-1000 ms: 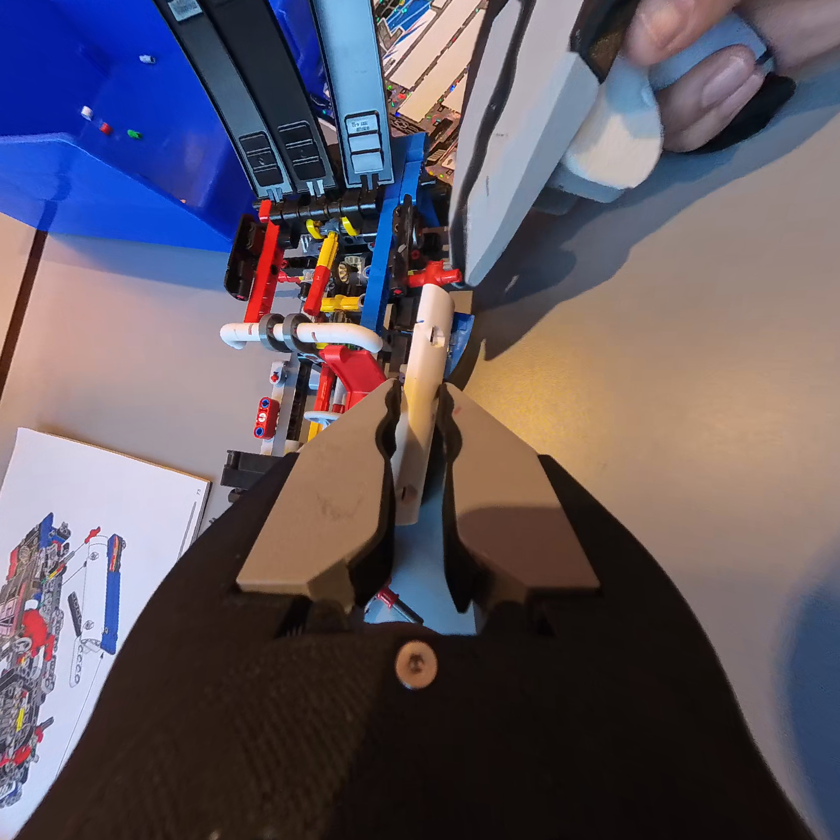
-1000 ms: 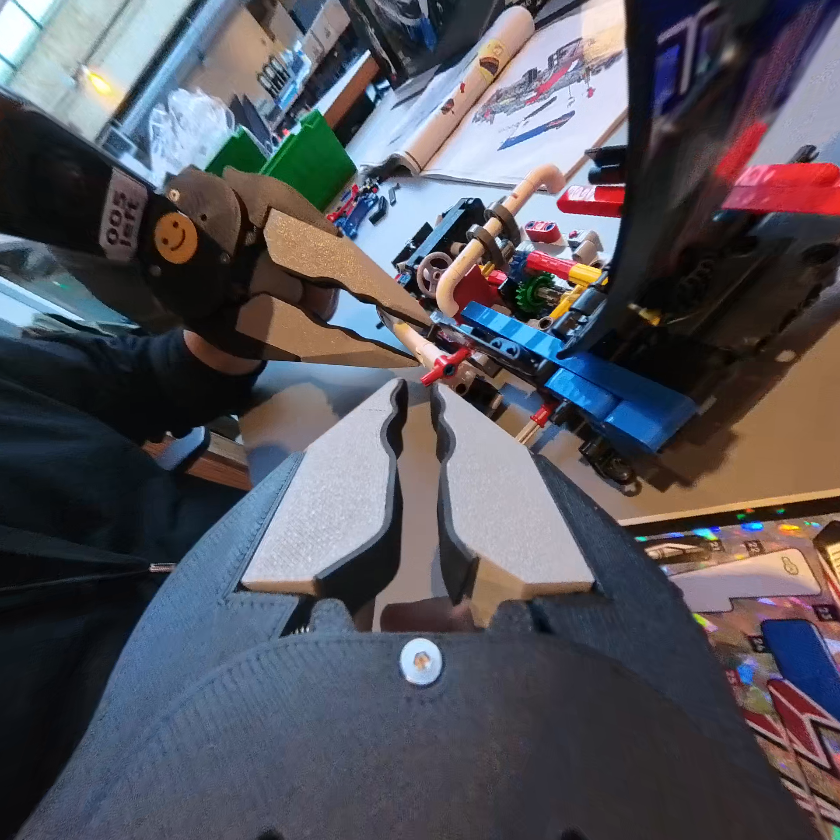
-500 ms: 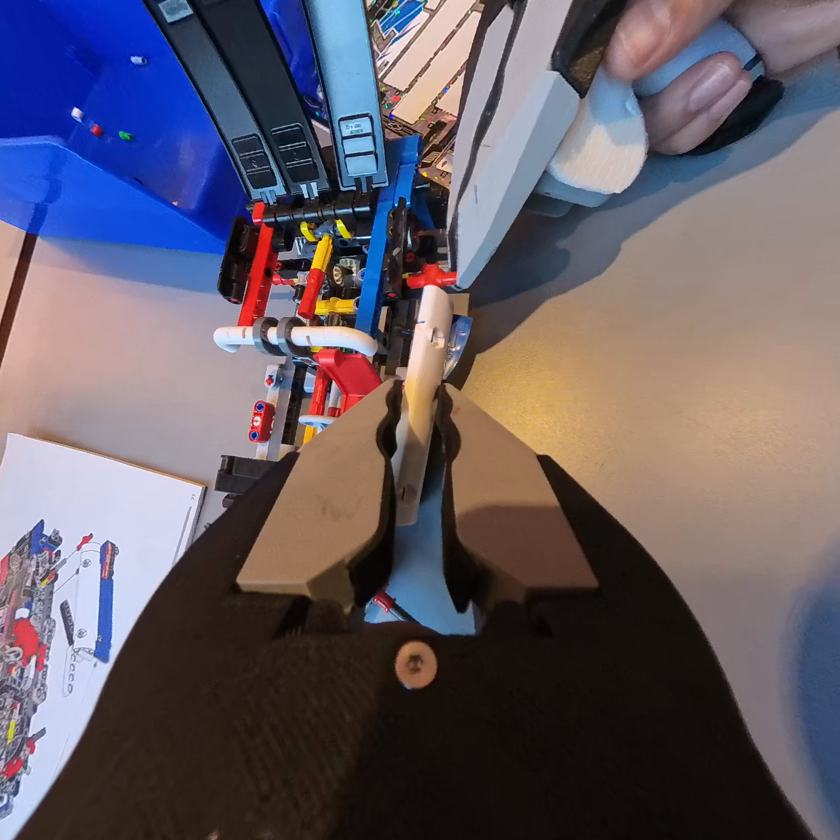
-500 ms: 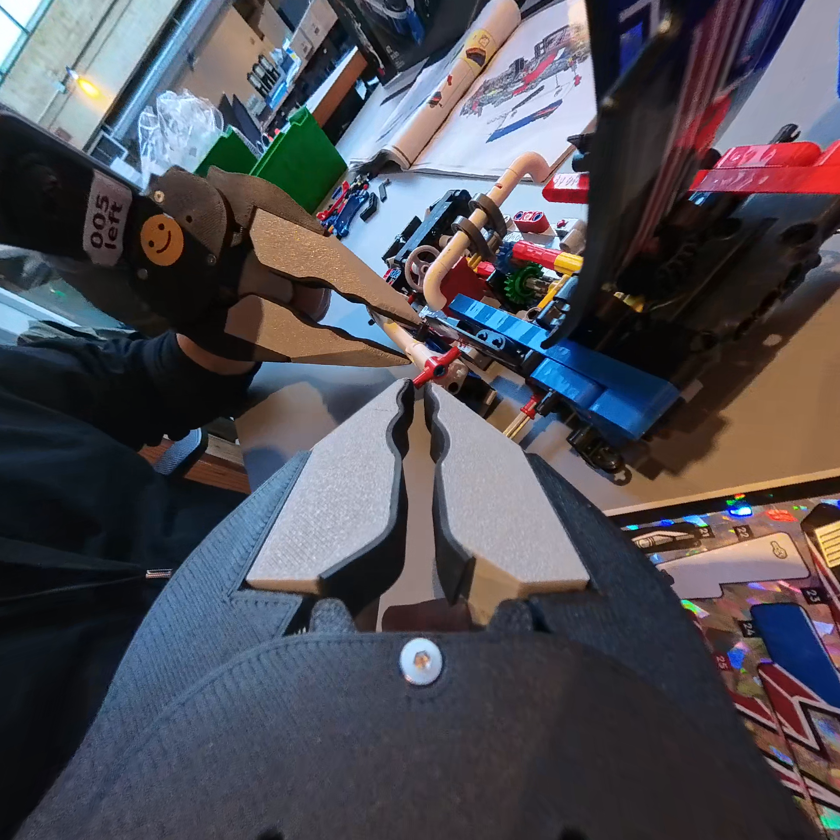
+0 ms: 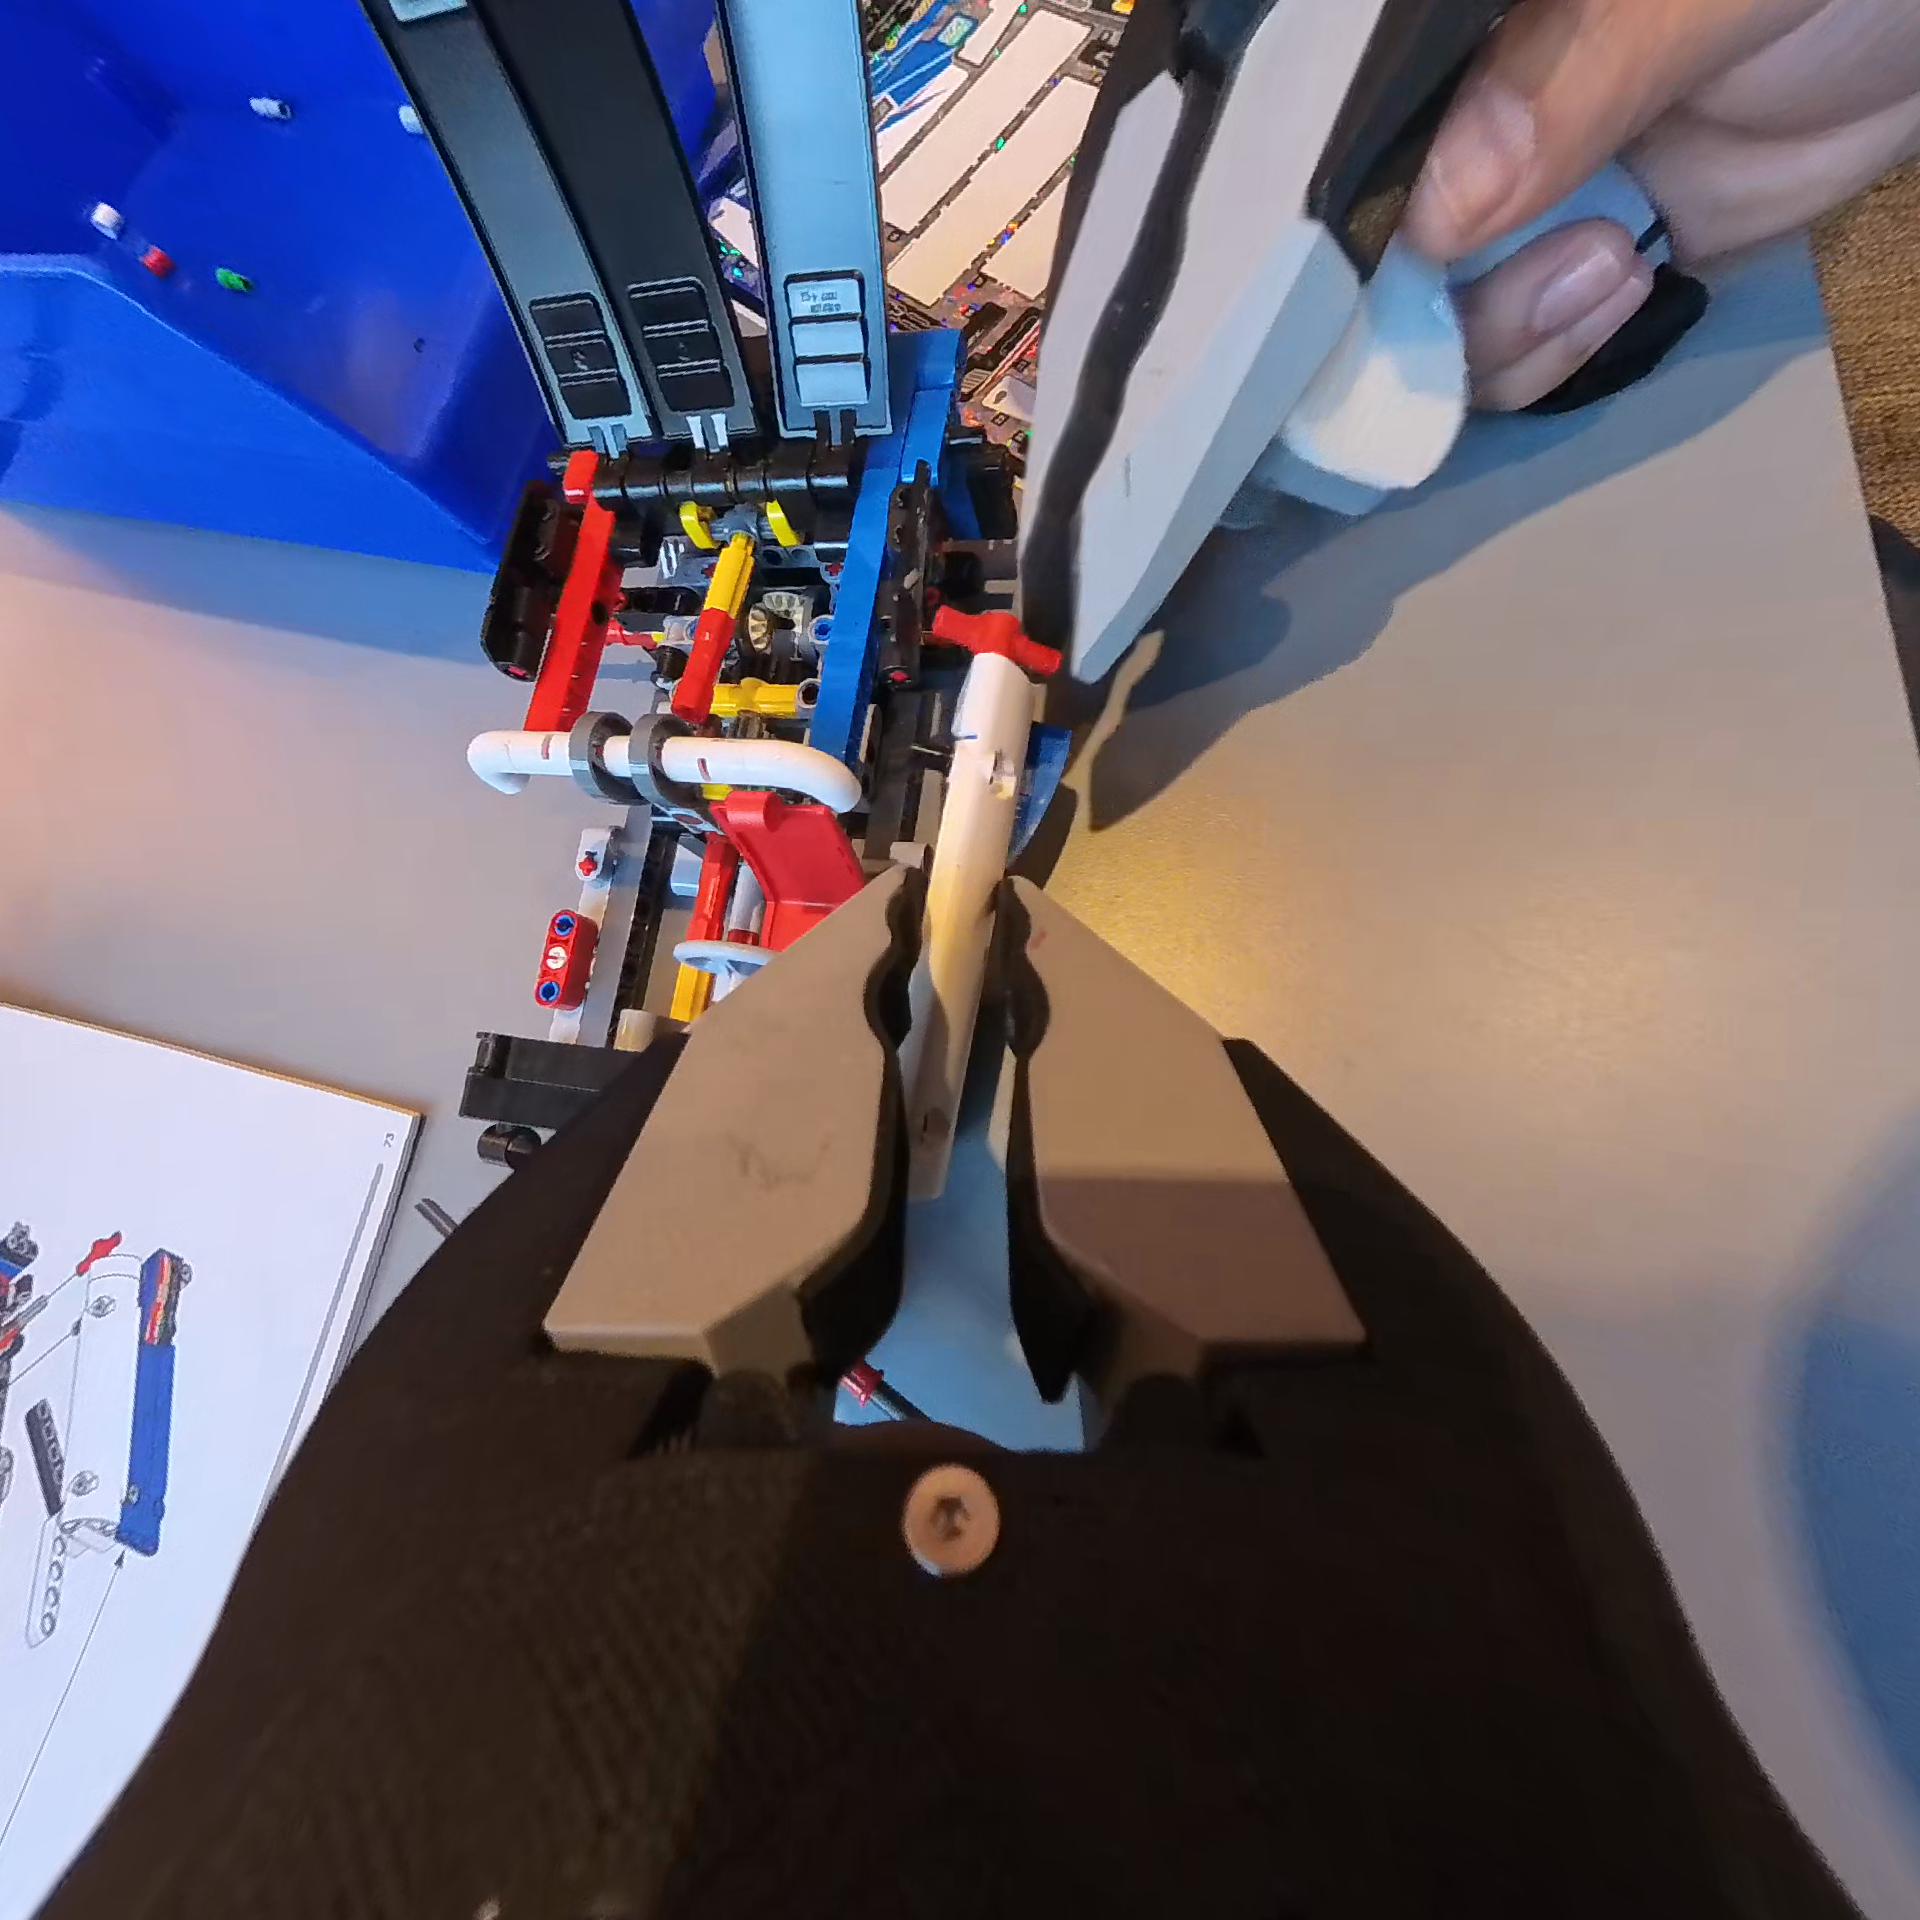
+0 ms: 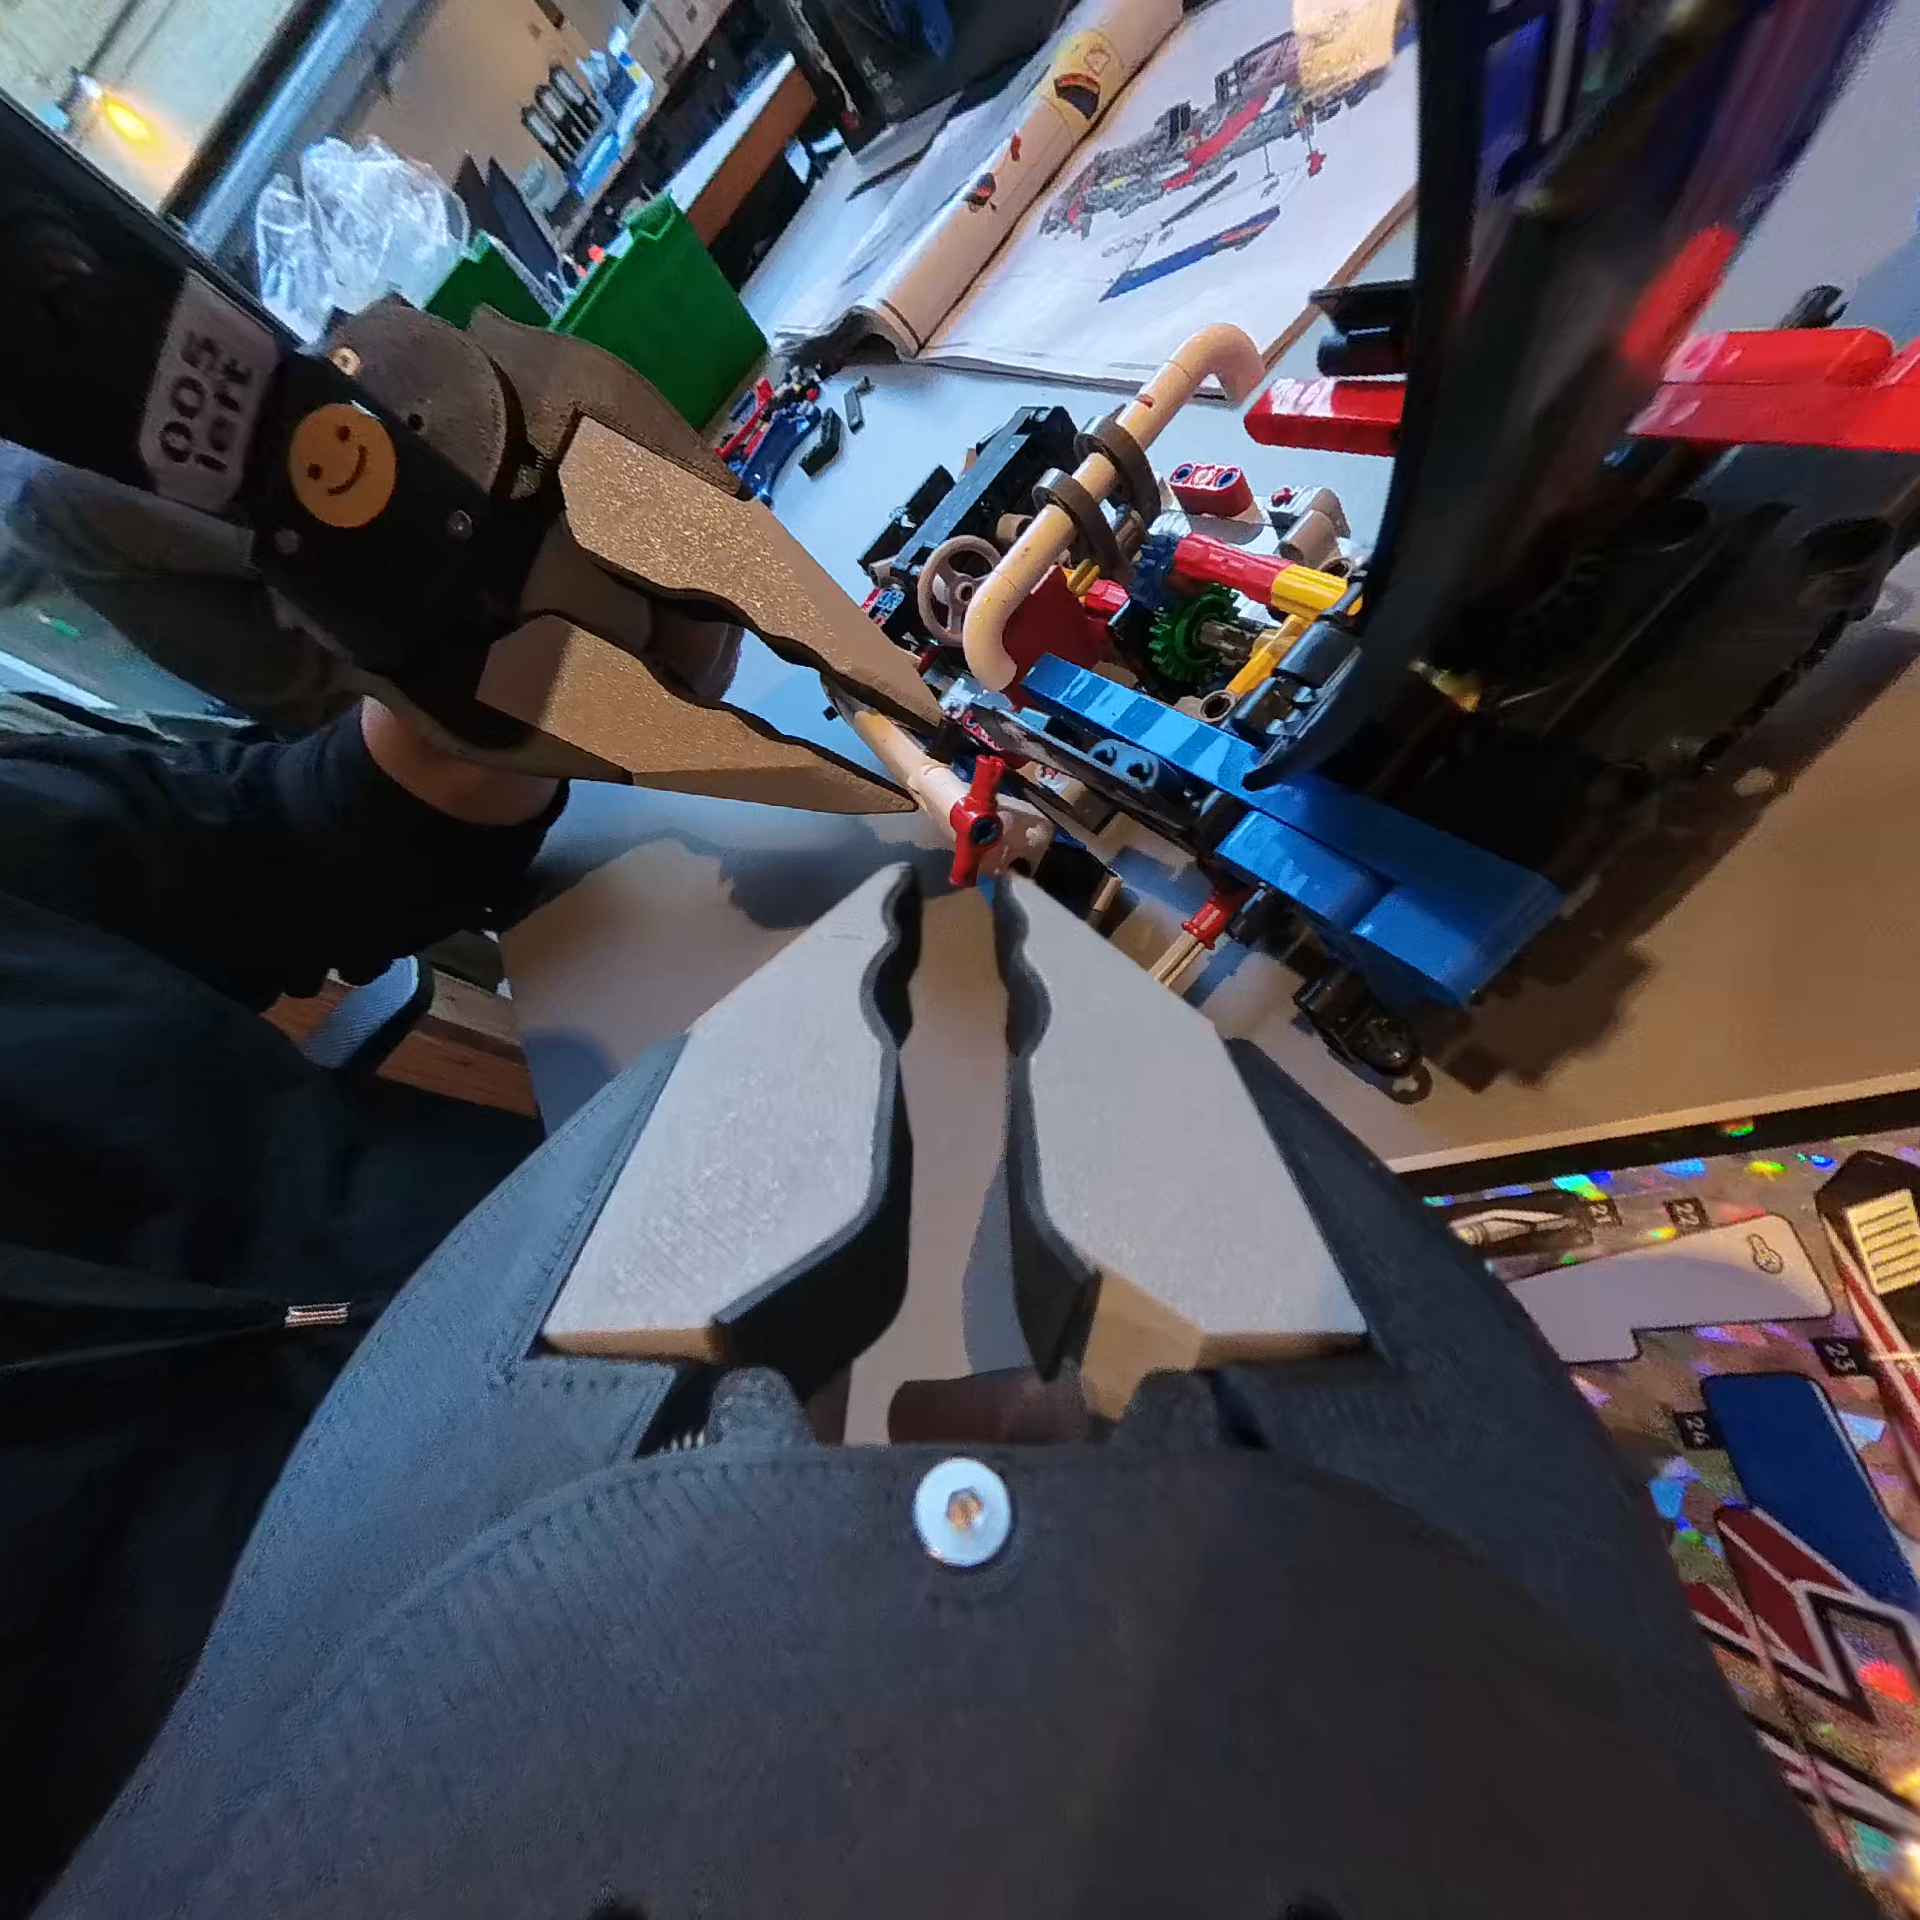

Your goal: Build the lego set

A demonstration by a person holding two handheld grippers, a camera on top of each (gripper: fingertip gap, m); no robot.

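Observation:
The Lego model (image 5: 727, 665) lies on the grey table, with blue and red beams, a white bent tube and dark panels. My left gripper (image 5: 961, 894) is shut on a long white panel (image 5: 982, 790) that lies along the model's right side. A red pin (image 5: 992, 636) sticks out at the panel's far end. My right gripper (image 6: 956, 883) is only narrowly open and holds nothing. Its tips are right at the red pin (image 6: 975, 828). The right gripper also shows in the left wrist view (image 5: 1132, 436), and the left gripper shows in the right wrist view (image 6: 727, 665).
A blue bin (image 5: 208, 395) stands behind the model. An open instruction booklet (image 5: 156, 1351) lies at the left. A glittery sticker sheet (image 6: 1714, 1330) lies near the right gripper. Green bins (image 6: 644, 301) and loose pieces (image 6: 790, 416) lie farther off. A person's hand (image 5: 1621, 208) holds the right gripper. Tip to tip, the grippers are about 4 cm apart.
My right gripper has moved in until its tips reach the red pin, and its jaws have parted a little since half a second ago. My left gripper still holds the white panel.

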